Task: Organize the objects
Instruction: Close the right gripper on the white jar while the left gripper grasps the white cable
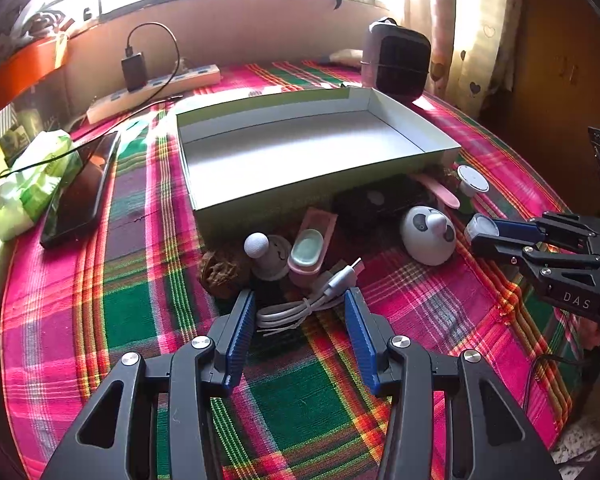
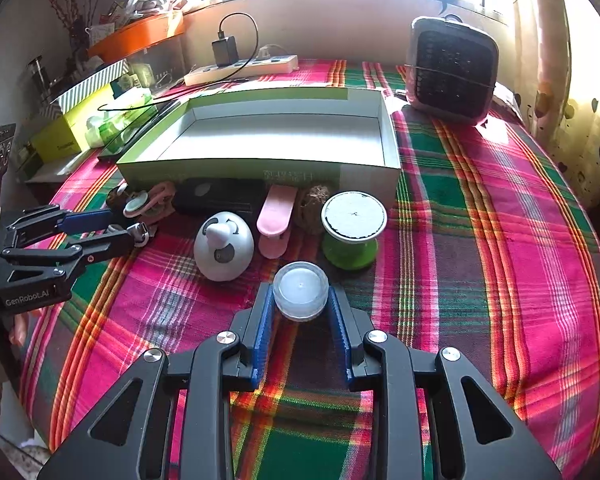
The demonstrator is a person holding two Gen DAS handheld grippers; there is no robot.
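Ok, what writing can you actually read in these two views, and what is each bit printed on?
"DAS" - on the black body of the right gripper, seen from the left wrist.
"GenRobot.AI" - on the black body of the left gripper, seen from the right wrist.
Print on the front wall of the box - too faint to read.

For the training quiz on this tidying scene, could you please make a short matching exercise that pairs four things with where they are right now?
Things:
1. small white jar
2. coiled white cable
3. phone
4. black charger

Places:
A. plugged into the power strip
B. between the right gripper fingers
C. beside the green packet
D. between the open left gripper fingers

Pairs: 1-B, 2-D, 3-C, 4-A
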